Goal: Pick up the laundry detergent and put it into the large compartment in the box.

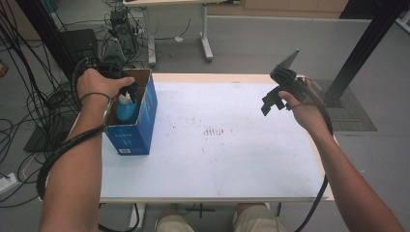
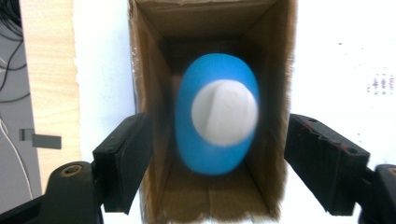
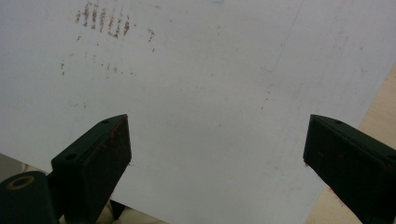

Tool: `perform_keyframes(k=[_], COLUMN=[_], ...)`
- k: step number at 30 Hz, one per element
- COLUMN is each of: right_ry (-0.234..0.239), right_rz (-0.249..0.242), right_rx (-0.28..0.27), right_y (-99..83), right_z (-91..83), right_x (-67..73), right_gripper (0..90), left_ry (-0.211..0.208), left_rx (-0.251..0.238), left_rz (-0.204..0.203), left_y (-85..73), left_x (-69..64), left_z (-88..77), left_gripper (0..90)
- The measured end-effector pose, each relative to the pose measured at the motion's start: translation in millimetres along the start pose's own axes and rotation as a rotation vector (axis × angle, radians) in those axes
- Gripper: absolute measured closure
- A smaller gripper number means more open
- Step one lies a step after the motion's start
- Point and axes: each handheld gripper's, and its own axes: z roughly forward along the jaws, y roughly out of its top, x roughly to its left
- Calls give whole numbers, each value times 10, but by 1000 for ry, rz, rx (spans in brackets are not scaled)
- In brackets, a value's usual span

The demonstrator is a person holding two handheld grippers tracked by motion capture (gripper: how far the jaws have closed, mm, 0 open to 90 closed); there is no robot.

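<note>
A white-covered worktop [image 1: 217, 145] is seen, with an open blue box [image 1: 140, 125] stood near its left edge.

Inside the cardboard-lined box, a blue bottle with a white cap [image 2: 219, 114] is seen upright and blurred. The left hand-held gripper [image 2: 217, 163] is held above the box opening, its jaws spread wide to either side of the box walls, gripping nothing. The right hand-held gripper [image 3: 217, 158] is raised over the worktop's right side, jaws wide apart and empty, above faint brown marks [image 3: 102, 18].
</note>
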Motion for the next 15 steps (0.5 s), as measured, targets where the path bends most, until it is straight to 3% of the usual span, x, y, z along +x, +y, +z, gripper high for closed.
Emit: perform_keyframes(k=[6, 15], right_ry=[-1, -3], right_rz=[6, 3], right_rx=[4, -5], right_y=[16, 68], right_z=[22, -39], right_x=[-3, 45], right_gripper=[75, 74], left_ry=[-15, -36], left_rx=[-30, -48], left_rz=[50, 154], left_y=[-118, -257], left_x=[-102, -421], left_z=[-273, -506], left_gripper=[187, 140])
